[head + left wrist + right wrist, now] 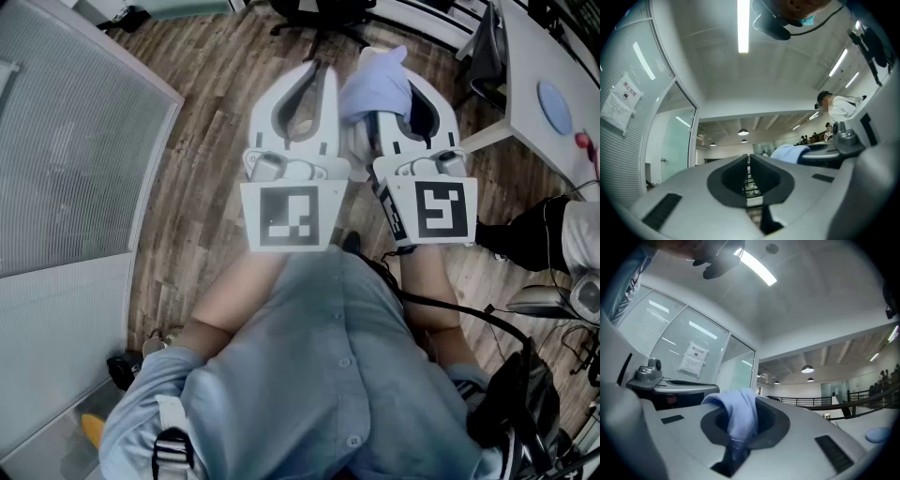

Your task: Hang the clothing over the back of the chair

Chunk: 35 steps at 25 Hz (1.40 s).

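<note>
The clothing is a light blue cloth, bunched up and pinched in my right gripper, which is shut on it. In the right gripper view the clothing bulges up out of the right gripper and hides its inner pads. My left gripper is held up close beside it on the left, shut with nothing between its jaws. The left gripper view shows only a thin slit at the left gripper, with the clothing just to its right. Both grippers point slightly upward, well above the wooden floor.
A black office chair base stands far ahead on the floor. A white desk carrying a blue disc is at the right, with a dark chair beside it. A glass partition with blinds runs along the left. Another person's leg is at the right.
</note>
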Motion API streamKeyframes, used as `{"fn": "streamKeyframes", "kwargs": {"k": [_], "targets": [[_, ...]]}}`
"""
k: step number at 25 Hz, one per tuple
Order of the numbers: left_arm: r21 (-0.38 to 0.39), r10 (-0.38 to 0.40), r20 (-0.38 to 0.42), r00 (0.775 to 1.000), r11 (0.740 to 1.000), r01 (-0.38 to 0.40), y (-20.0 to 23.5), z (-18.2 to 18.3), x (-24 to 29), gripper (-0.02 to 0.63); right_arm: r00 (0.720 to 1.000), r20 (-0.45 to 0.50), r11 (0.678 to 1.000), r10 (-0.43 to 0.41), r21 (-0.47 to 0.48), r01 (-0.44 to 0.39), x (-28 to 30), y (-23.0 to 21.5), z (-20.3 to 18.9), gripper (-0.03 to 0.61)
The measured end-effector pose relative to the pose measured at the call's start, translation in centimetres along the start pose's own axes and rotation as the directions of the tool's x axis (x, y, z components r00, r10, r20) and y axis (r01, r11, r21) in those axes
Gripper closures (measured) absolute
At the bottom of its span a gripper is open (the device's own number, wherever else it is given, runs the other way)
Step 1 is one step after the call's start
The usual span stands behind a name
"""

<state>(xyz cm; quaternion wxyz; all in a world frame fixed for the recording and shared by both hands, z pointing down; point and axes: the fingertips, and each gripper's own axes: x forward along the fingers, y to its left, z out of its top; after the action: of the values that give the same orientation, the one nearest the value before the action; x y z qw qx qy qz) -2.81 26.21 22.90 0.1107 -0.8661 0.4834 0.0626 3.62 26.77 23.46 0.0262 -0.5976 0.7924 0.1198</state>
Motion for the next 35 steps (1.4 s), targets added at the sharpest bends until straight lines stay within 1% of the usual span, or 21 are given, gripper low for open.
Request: {"fn": "streamKeyframes", "kwargs": {"k": [2, 8, 12, 14, 18, 21, 27, 32, 35], "targets": [[-0.003, 0.001, -0.009, 1.000, 1.000, -0.001, -0.1, -0.2, 0.2, 0.591, 1.000, 0.003, 1.000, -0.001, 0.000, 0.001, 0.0, -0.2, 0.0, 0.546], [-0.001, 0.013, 0.003, 1.000, 1.000, -0.013, -1.0, 0.2, 0.8, 0.591, 1.000, 0.012, 1.000, 0.014, -0.003, -0.014, -0.3, -1.1, 0.2, 0.546], [0.010, 0.039, -0.009, 0.999, 0.999, -0.039, -2.2, 0.1, 1.4, 0.591, 0.999, 0.026, 0.999, 0.043, 0.002, -0.044, -0.6, -2.3, 0.3, 0.546], [0.003, 0.057, -0.008, 0.998, 0.998, -0.057, -3.0, 0.0, 1.8, 0.591, 0.997, 0.036, 0.997, 0.069, 0.013, -0.069, -0.9, -3.0, 0.4, 0.546], [-0.002, 0.090, -0.021, 0.996, 0.996, -0.090, -4.1, -0.5, 2.1, 0.591, 0.993, 0.022, 0.993, 0.119, 0.015, -0.119, -1.1, -4.0, -0.1, 0.546], [-0.006, 0.104, -0.033, 0.994, 0.995, -0.104, -4.0, -0.9, 2.6, 0.591, 0.992, 0.009, 0.992, 0.124, 0.025, -0.125, -0.5, -4.9, -0.7, 0.546], [-0.008, 0.121, -0.056, 0.991, 0.992, -0.122, -2.5, -3.1, 4.7, 0.591, 0.992, 0.002, 0.991, 0.124, 0.041, -0.124, 1.7, -6.1, -2.4, 0.546], [-0.022, 0.097, -0.055, 0.994, 0.995, -0.099, 0.5, -4.7, 8.2, 0.591, 0.996, 0.006, 0.994, 0.093, 0.055, -0.093, 6.1, -6.5, -4.2, 0.546], [-0.025, 0.076, -0.064, 0.995, 0.997, -0.078, 2.7, -5.6, 11.1, 0.591, 0.997, 0.010, 0.996, 0.078, 0.051, -0.079, 9.3, -6.8, -4.7, 0.546]]}}
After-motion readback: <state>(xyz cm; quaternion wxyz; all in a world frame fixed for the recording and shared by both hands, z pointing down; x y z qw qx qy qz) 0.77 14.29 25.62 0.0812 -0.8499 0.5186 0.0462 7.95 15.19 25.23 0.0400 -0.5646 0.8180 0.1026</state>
